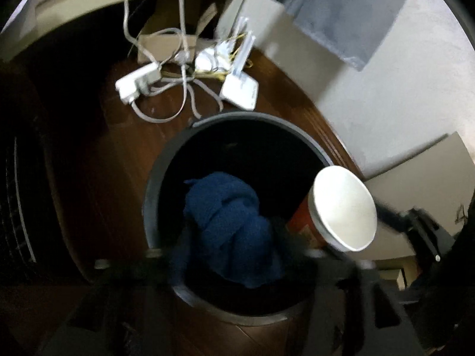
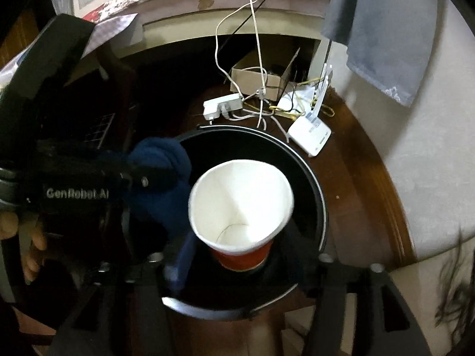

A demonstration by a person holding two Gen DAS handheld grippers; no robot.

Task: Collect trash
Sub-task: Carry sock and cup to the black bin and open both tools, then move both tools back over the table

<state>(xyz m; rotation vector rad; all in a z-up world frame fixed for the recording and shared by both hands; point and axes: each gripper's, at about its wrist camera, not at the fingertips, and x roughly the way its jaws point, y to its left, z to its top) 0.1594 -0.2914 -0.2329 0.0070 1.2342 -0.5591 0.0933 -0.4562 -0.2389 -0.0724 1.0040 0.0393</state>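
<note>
**Ana:** Nearest the right wrist lens sits the red paper cup (image 2: 241,207), white mouth toward the camera, pinched at its base by the right claw (image 2: 234,262), whose fingers are closed in against it. It hangs right over the black bin (image 2: 322,204).

**Ben:** From the left wrist view that cup (image 1: 341,207) appears side-on, at the bin's (image 1: 154,184) right rim. What fills that view instead is the blue cloth (image 1: 234,225), bunched up between the fingers of the left claw (image 1: 234,259), which are closed in on it, over the bin's opening.

**Ana:** Only the right view shows the left claw's (image 2: 157,178) black body, lettered, with the cloth (image 2: 166,178) at its tip beside the cup.

**Ben:** Behind the bin, on the dark wood floor (image 1: 98,160), lie a white power strip (image 1: 138,84), tangled cables (image 1: 184,89), a white router (image 1: 240,90) and a cardboard box (image 1: 166,46).

**Ana:** A grey cloth (image 2: 383,32) hangs on the wall at the right.
</note>
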